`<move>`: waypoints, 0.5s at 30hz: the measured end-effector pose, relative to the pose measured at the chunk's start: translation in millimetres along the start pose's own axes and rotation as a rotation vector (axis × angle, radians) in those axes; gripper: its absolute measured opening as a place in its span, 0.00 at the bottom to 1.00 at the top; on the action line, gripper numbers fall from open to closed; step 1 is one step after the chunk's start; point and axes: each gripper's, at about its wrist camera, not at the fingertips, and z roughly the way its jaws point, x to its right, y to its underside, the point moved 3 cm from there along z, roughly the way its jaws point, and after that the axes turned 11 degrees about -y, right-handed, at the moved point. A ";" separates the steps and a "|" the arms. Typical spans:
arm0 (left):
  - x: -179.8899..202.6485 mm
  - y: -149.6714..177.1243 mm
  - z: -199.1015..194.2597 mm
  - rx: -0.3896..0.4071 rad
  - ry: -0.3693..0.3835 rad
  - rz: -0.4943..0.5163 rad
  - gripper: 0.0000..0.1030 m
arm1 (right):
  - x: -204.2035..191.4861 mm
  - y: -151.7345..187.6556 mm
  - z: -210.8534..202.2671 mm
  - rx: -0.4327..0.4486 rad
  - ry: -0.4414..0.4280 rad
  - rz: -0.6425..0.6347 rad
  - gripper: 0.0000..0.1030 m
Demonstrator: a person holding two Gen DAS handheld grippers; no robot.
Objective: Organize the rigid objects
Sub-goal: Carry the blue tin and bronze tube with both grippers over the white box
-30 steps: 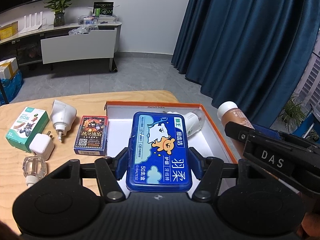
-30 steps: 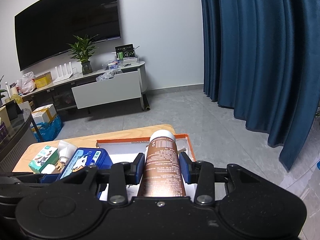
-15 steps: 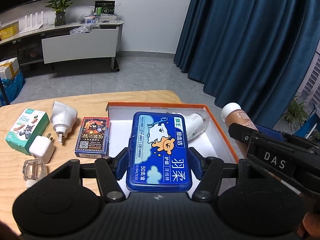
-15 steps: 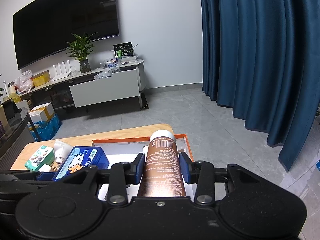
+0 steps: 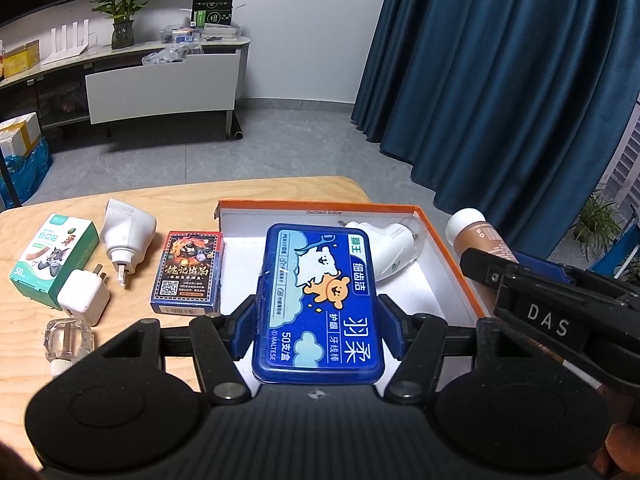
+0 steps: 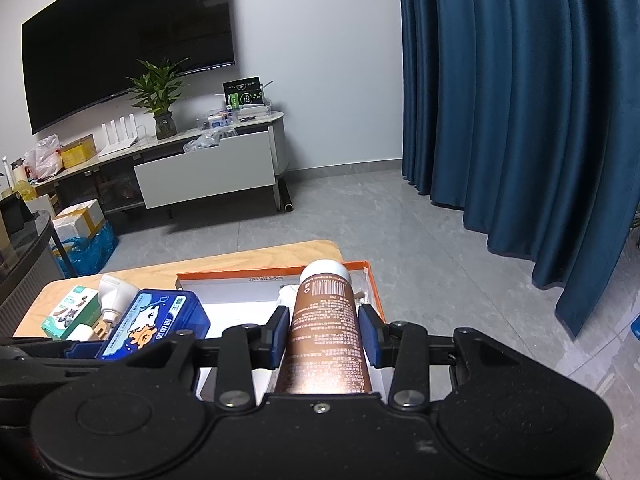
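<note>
My left gripper pinching blue floss-pick case, held over white inside of orange-rimmed box; my right gripper clamped on brown tube, cap forward, above box's right side; card deck on table just left of box

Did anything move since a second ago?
Nothing really changed. The left gripper still holds the blue floss box over the orange box, and the right gripper still clamps the brown tube. The things on the table stayed put.
</note>
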 end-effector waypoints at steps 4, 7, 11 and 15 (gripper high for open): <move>-0.6 0.0 1.8 -0.003 -0.004 -0.001 0.61 | -0.3 -0.2 1.6 -0.004 0.000 0.001 0.46; -1.2 -0.2 2.7 -0.003 -0.008 -0.001 0.61 | 1.0 1.0 2.9 -0.009 -0.001 0.002 0.46; -3.4 -0.1 5.7 -0.009 -0.011 -0.004 0.61 | 1.8 1.1 5.6 -0.017 0.003 0.003 0.46; -3.7 0.3 7.6 -0.013 -0.013 -0.003 0.61 | 2.1 0.7 9.2 -0.024 0.005 0.002 0.46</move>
